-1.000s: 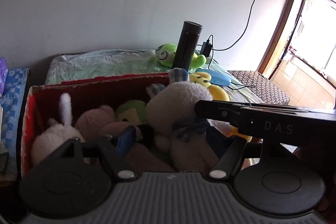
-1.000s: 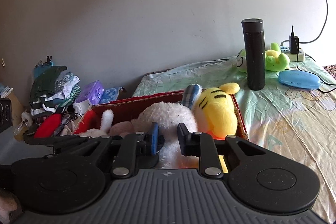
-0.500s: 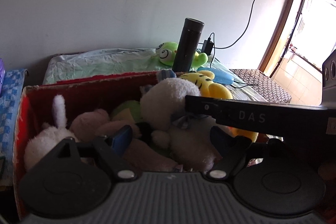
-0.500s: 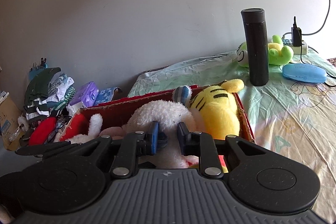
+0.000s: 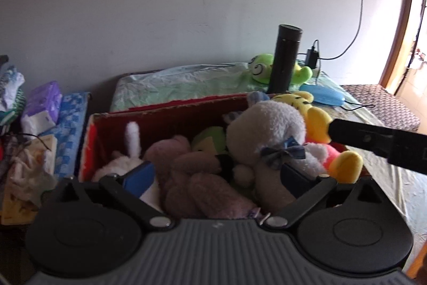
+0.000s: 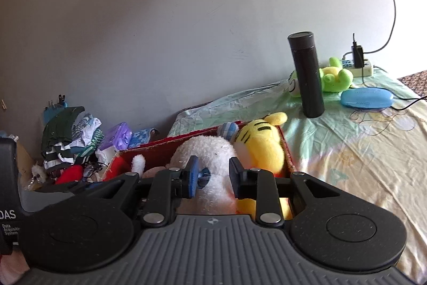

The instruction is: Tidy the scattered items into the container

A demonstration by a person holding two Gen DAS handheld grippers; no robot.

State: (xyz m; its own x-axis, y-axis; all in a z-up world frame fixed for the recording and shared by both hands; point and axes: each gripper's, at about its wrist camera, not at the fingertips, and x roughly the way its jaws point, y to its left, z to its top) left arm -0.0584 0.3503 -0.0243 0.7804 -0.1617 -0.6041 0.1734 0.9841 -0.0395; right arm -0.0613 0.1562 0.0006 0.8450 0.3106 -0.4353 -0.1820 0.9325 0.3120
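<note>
A red cardboard box (image 5: 170, 111) (image 6: 120, 159) on the bed holds several plush toys: a white rabbit (image 5: 132, 143), a pink bear (image 5: 186, 167), a white plush with a blue bow (image 5: 267, 130) (image 6: 210, 151) and a yellow tiger (image 5: 315, 119) (image 6: 259, 143). My left gripper (image 5: 217, 176) hovers over the box, its jaws opening wide, pads clear of the pink bear below. My right gripper (image 6: 213, 176) is at the box's near edge, its jaws opening slightly with the white plush just behind the gap, unpressed. A green frog plush (image 5: 263, 68) (image 6: 336, 75) lies on the bed beyond.
A black flask (image 5: 285, 60) (image 6: 307, 76) stands past the box beside a blue case (image 5: 323, 95) (image 6: 367, 97). A power strip (image 6: 360, 68) with a charger and cable sits by the wall. Clothes (image 6: 72, 135) and a purple pack (image 5: 44, 100) pile up left of the bed.
My left jaws have spread from half apart to wide. The right jaws have parted a little. In the left wrist view the right gripper's body has drawn back to the right, off the white plush.
</note>
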